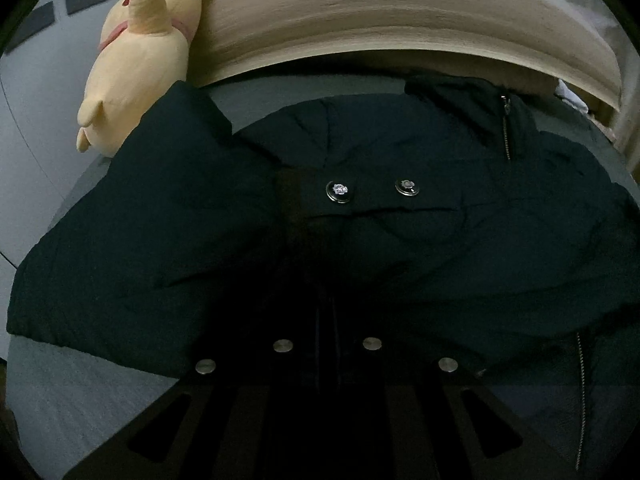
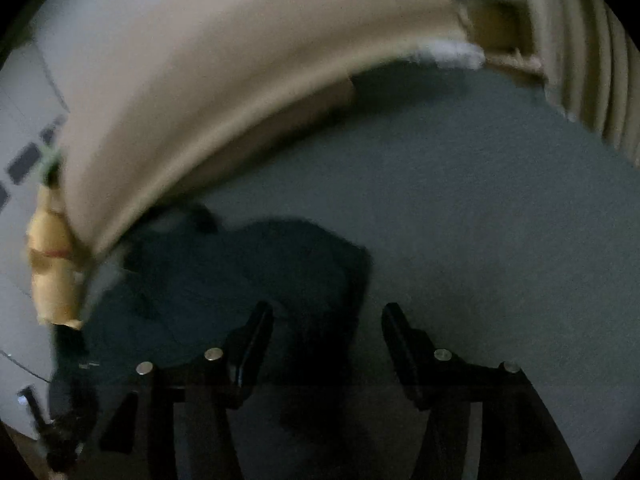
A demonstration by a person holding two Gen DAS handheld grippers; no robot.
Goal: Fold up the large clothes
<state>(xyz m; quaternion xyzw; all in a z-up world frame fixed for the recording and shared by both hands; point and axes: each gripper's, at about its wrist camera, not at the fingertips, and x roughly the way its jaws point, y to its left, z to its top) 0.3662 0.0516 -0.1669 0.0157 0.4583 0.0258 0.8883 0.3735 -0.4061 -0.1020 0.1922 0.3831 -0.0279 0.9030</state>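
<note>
The dark jacket lies spread on the grey bed, collar toward the headboard, 2 snaps showing. The left gripper is closed, seemingly pinching the fabric to carry a fold. The right gripper stands parted and empty beside the jacket's edge. A plush toy leans nearby.

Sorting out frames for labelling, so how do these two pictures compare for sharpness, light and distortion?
Left wrist view: sharp but dim; the dark jacket swallows the left gripper, though its snap buttons read clearly; the headboard bows from the fisheye. Right wrist view: smeared by motion blur, the plush toy and jacket edge soft, the right gripper standing dark over the grey sheet.
</note>
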